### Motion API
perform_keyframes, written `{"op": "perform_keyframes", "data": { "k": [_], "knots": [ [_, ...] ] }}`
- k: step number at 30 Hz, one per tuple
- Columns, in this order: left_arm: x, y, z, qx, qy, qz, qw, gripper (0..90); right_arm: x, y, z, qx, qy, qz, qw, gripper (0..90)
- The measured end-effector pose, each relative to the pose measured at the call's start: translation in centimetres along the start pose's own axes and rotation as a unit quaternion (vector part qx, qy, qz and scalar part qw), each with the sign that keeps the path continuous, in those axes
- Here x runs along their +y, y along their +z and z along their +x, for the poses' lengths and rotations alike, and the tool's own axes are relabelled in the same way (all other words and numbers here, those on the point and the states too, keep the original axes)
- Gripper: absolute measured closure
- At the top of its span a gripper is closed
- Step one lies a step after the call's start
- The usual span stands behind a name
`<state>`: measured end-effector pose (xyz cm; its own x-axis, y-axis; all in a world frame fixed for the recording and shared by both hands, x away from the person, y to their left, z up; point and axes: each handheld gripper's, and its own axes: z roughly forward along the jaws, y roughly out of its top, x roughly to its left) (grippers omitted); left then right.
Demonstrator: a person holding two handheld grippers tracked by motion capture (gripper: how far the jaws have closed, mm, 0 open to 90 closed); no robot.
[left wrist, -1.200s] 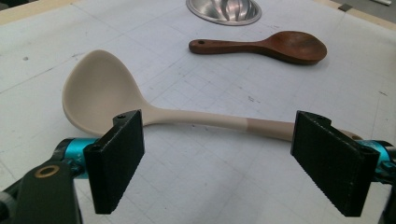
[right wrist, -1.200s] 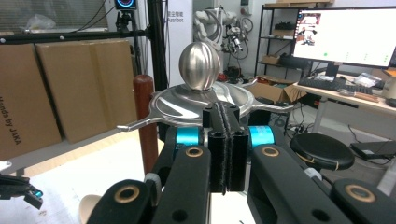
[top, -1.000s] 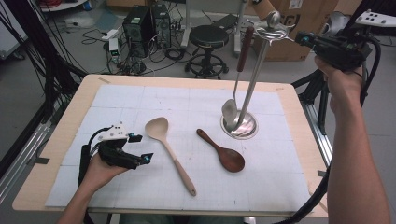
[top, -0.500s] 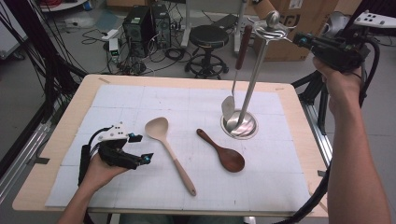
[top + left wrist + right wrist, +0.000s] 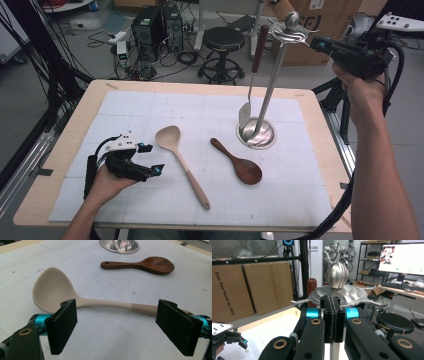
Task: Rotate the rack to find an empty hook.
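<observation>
Ladle [image 5: 82,297] lies just beyond left tool's [image 5: 122,322] parted jaws; right tool [image 5: 332,315] seemingly closed empty.

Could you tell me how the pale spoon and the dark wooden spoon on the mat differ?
The pale spoon is longer, with a deep round bowl; the dark wooden spoon is shorter, with a flatter oval bowl. The pale bowl points away from the person, the dark one toward them. Both lie flat, untouched.

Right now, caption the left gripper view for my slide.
Open left gripper faces the beige ladle-shaped spoon; dark wooden spoon lies beyond.
</observation>
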<state>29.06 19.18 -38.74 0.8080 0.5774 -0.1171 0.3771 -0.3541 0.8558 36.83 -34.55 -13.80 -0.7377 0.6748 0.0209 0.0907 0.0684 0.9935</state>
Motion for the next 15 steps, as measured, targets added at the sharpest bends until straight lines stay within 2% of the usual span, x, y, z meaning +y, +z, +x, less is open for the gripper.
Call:
{"op": "perform_keyframes", "data": {
  "k": [15],
  "knots": [
    [0.06,0.04,-0.04,-0.001,0.002,0.0,1.0,18.2,0.05,0.43,0.69,0.011,-0.006,0.003,0.9999,90.0]
  ]
}}
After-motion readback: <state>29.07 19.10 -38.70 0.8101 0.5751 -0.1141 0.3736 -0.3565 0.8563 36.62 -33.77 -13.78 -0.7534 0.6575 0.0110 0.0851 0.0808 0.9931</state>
